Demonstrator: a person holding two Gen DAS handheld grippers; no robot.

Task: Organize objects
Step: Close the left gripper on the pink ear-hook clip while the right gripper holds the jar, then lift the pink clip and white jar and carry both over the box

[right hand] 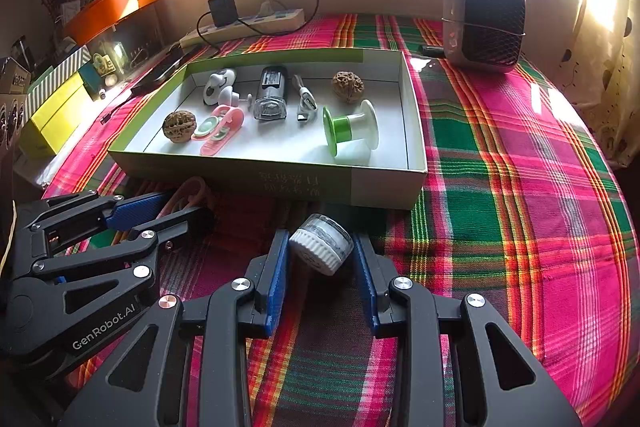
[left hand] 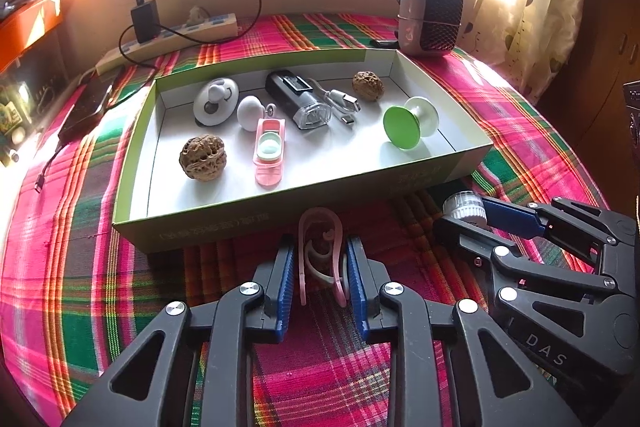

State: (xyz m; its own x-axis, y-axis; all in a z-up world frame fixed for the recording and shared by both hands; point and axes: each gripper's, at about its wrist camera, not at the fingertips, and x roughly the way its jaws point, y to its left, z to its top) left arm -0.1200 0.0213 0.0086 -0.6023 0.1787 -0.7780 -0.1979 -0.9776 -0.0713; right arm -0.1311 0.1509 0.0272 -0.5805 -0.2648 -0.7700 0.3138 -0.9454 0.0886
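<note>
A shallow green-sided box [left hand: 340,183] [right hand: 384,187] lies on the plaid cloth. It holds two walnuts [left hand: 203,163], a green and white spool [left hand: 408,121], a black bike light [left hand: 300,99], a USB cable, a pink case and white round pieces. My left gripper [left hand: 320,263] is closed around a pink clip [left hand: 320,255] on the cloth just in front of the box. My right gripper [right hand: 322,253] is closed around a small clear jar with a white ribbed lid [right hand: 322,249], also in front of the box. Each gripper shows in the other's view [left hand: 476,219] [right hand: 160,211].
A small grey heater [left hand: 430,15] [right hand: 484,19] stands behind the box at the right. A power strip with a black charger [left hand: 168,31] [right hand: 244,21] lies at the back left. A phone [left hand: 86,107] lies left of the box. Curtain hangs at right.
</note>
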